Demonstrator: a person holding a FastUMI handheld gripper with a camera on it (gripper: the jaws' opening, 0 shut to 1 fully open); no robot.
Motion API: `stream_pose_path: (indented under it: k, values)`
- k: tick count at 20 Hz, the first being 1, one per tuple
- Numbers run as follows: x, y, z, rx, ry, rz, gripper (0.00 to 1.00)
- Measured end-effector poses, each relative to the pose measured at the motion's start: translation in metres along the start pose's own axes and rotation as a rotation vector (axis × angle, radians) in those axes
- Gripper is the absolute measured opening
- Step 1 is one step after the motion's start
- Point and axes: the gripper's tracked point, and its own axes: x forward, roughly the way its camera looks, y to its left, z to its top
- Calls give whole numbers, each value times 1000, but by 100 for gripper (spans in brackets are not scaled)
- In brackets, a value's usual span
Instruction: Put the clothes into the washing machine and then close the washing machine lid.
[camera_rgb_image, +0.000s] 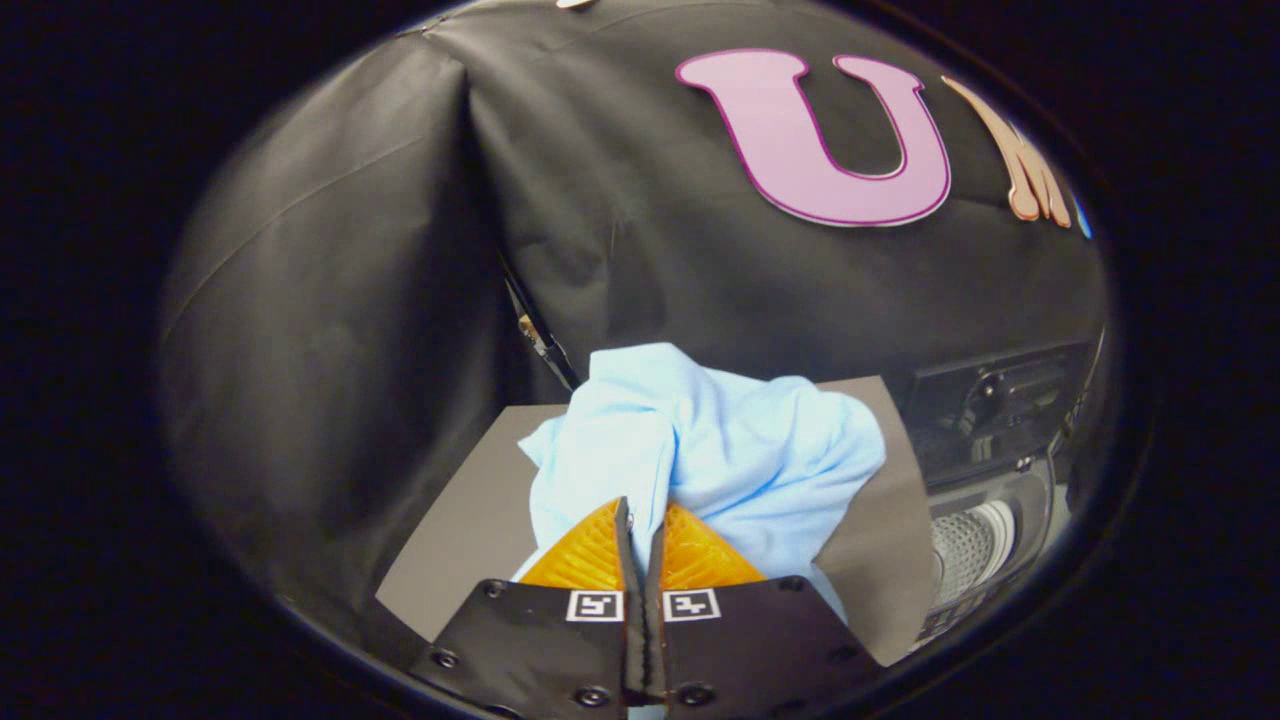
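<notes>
Black cloth (400, 250) hangs as the booth's wall behind everything, creased and folded at a corner seam beyond the fingers. Below it lies a flat grey bench (470, 520), its far edge meeting the cloth and its near corners running out past the claw on both sides. Off the bench's right edge stands the washing machine (990, 480), dark-bodied, with its lid (1000, 400) raised and tilted back against the wall, and the pale ribbed drum (965, 550) showing in the opening beneath it. On the bench, bunched into a loose heap, sits a light blue piece of clothing (720, 440); it spreads across the middle of the bench toward the right edge, reaches up in front of the cloth wall, and hides most of the bench's far edge. A thin dark strap with a small clip (535, 335) hangs down the wall just behind the heap's left side. The claw (640, 520) points forward and level over the near edge of the bench, its two fingers drawn tight together with a fold of the blue clothing pinched between their tips, the fabric rising directly ahead of them. Two small square markers (643, 605) sit side by side on the claw's body behind the fingers. Nothing lies between the heap and the machine's open mouth.
</notes>
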Motion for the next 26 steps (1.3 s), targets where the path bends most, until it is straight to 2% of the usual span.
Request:
stream_pose_path:
  k: [4,8,13,16,19,26]
  values:
    - [-54,-5,36,-36,-77,30,0]
    - [-102,-47,74,-62,-156,-12,0]
    - [-138,-141,97,-104,-223,-154,0]
    - [-150,-198,91,-125,-233,-251,0]
    - [-149,-243,81,-98,-241,-300,0]
    - [-110,-288,28,-6,-187,-289,1]
